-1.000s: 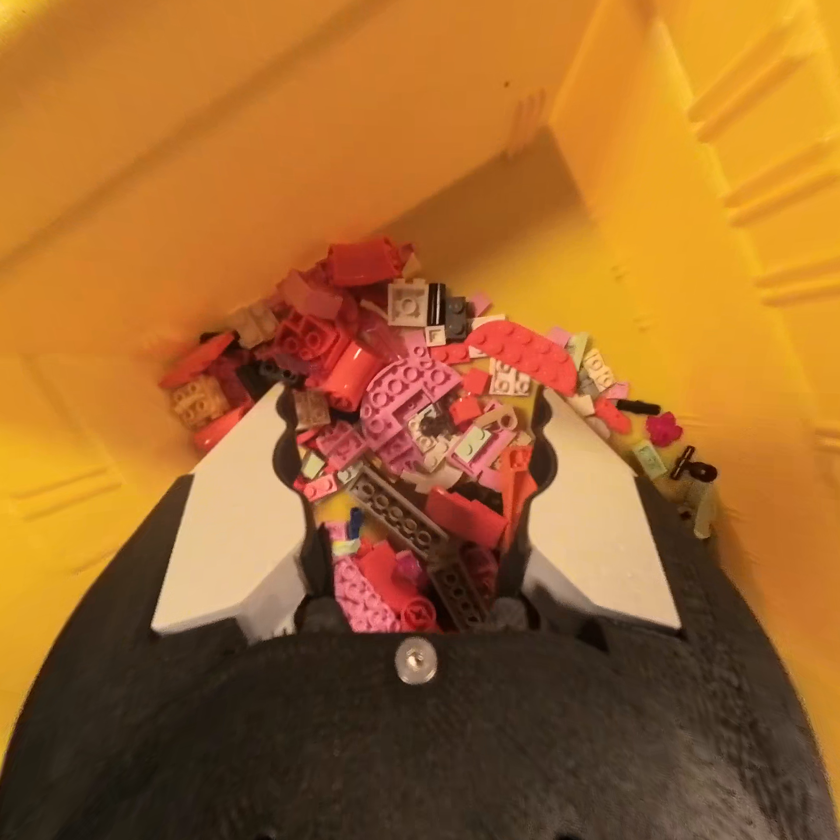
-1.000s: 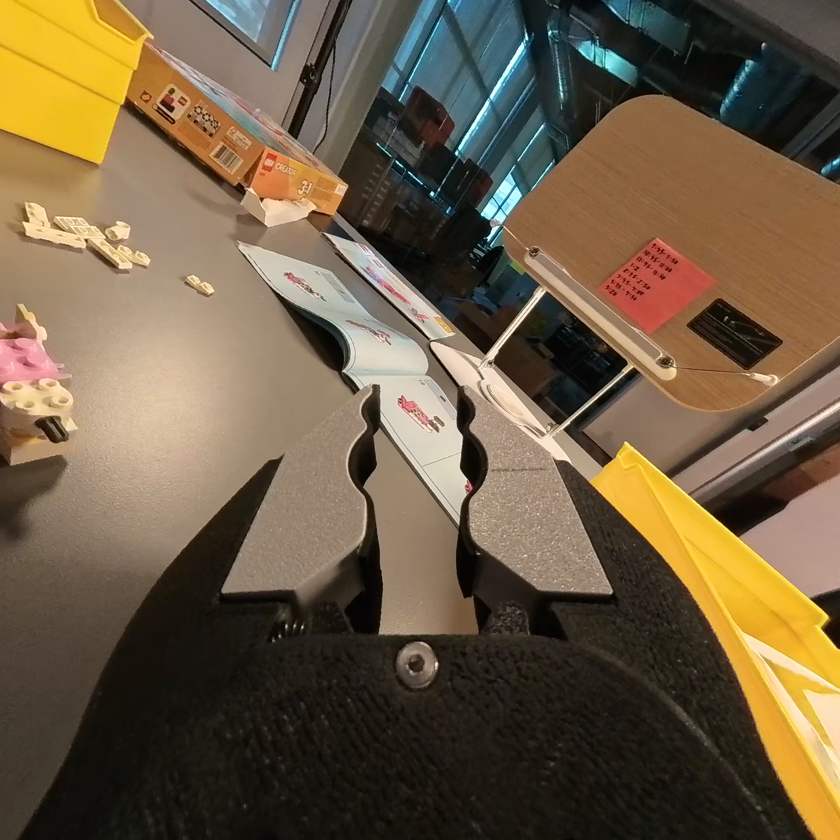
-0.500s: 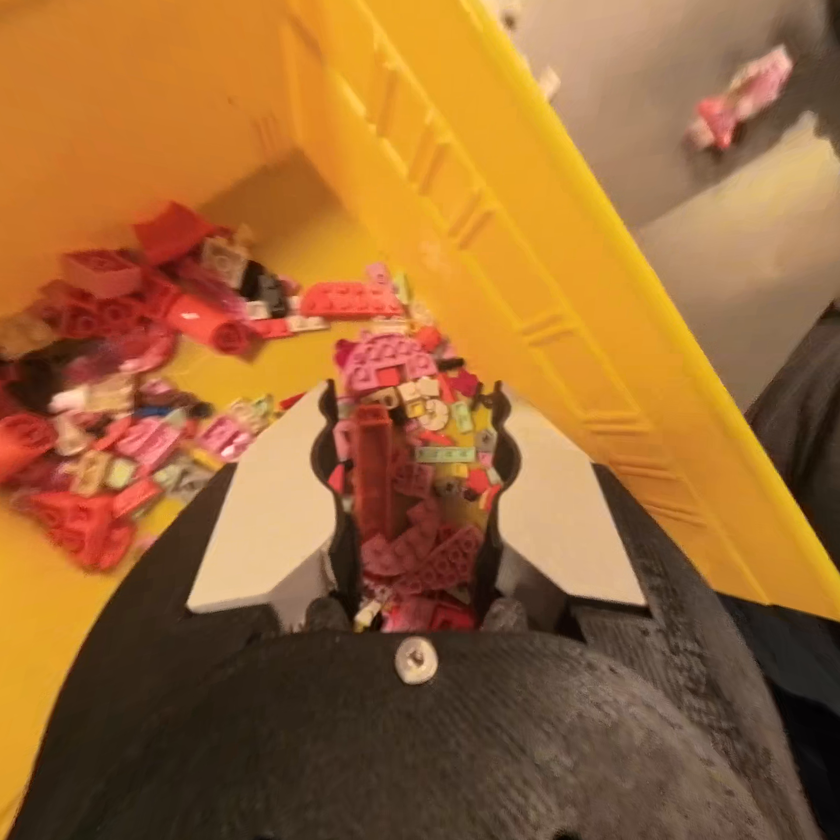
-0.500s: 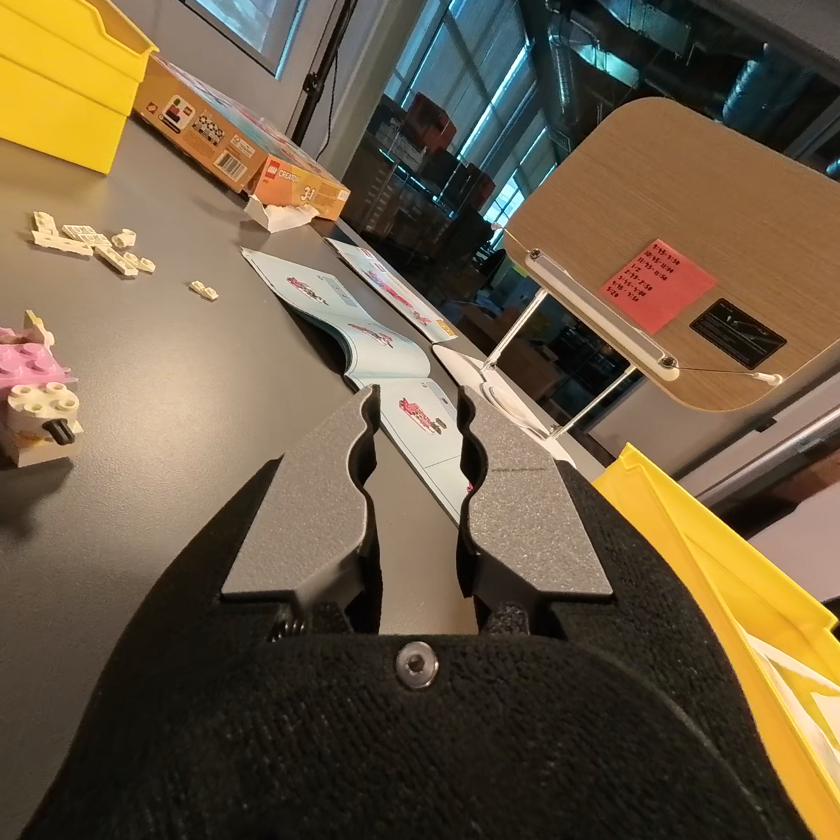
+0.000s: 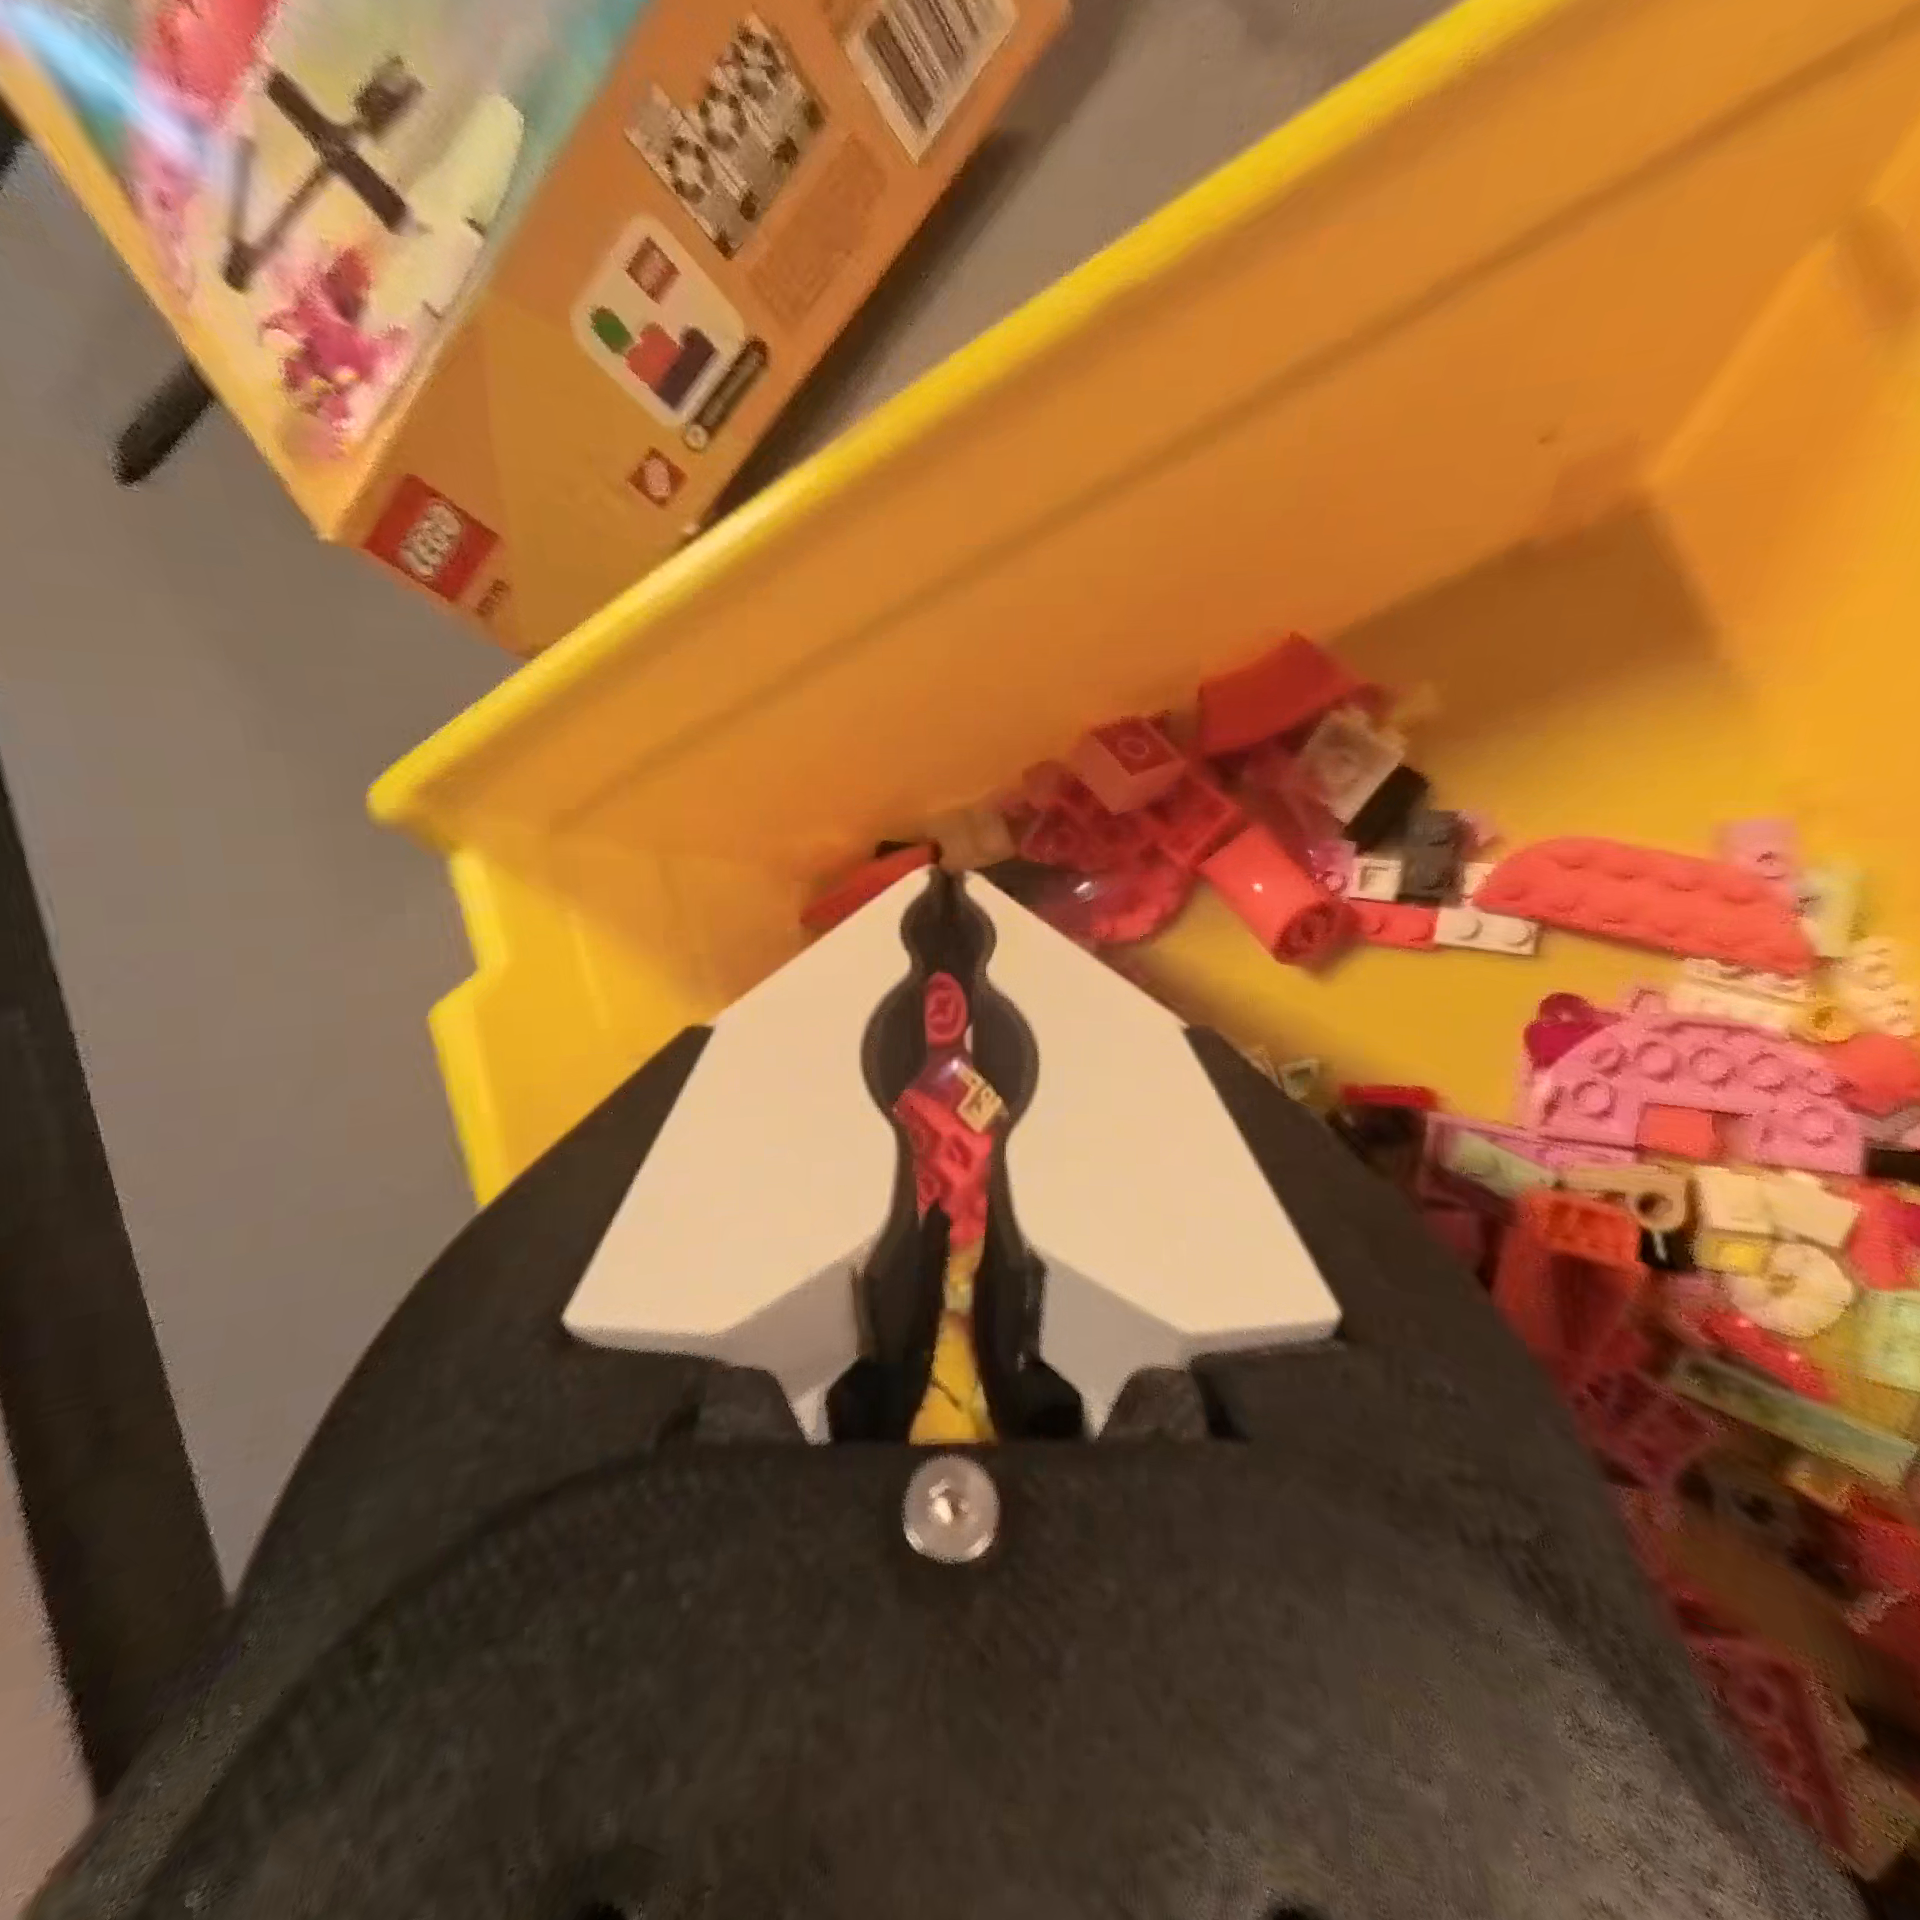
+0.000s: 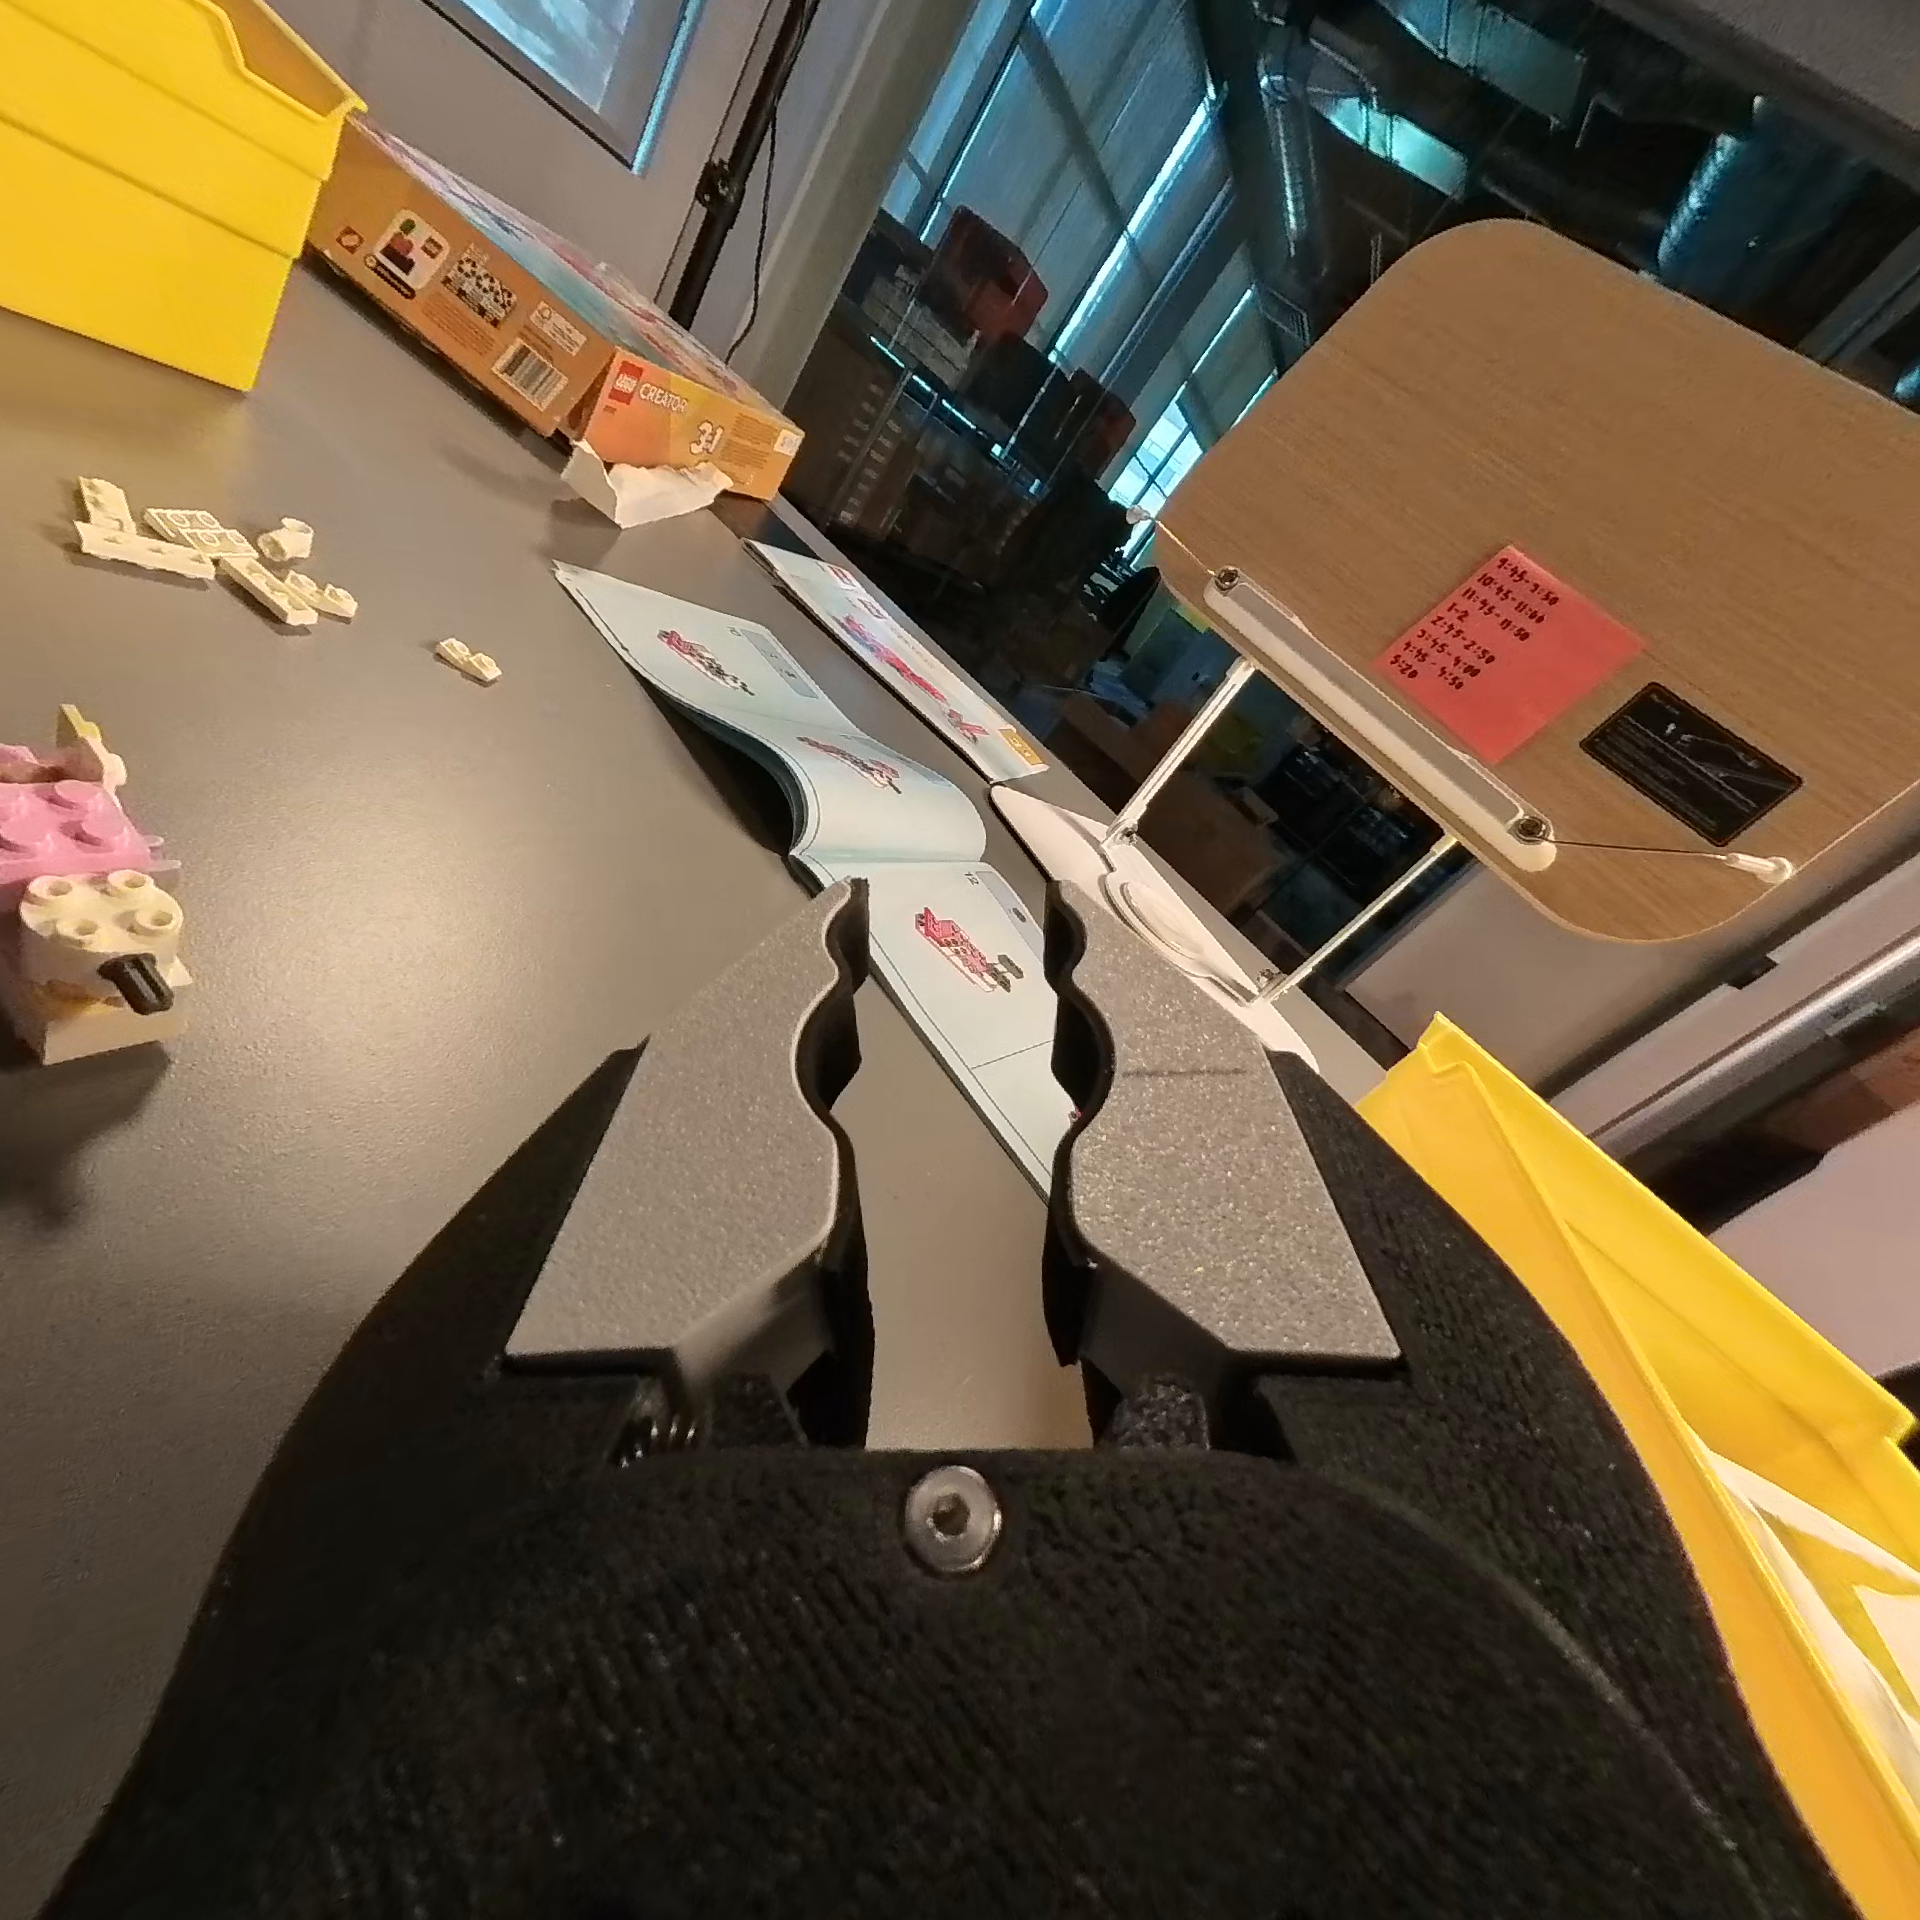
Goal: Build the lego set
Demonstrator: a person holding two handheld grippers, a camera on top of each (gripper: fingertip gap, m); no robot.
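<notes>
Hovering in bin [image 5: 1039, 623]: left tool [image 5: 951, 883] closed, tips meeting by tan brick [image 5: 977, 831] at bin wall, brick pile [image 5: 1299, 831] inside. Right tool [image 6: 951, 914] open, empty, outside bin over surface [image 6: 364, 831], booklet [image 6: 894, 821] ahead.

Left wrist view peers closely into yellow bin [image 5: 1039, 540]; right skims the tabletop [image 6: 364, 831].
</notes>
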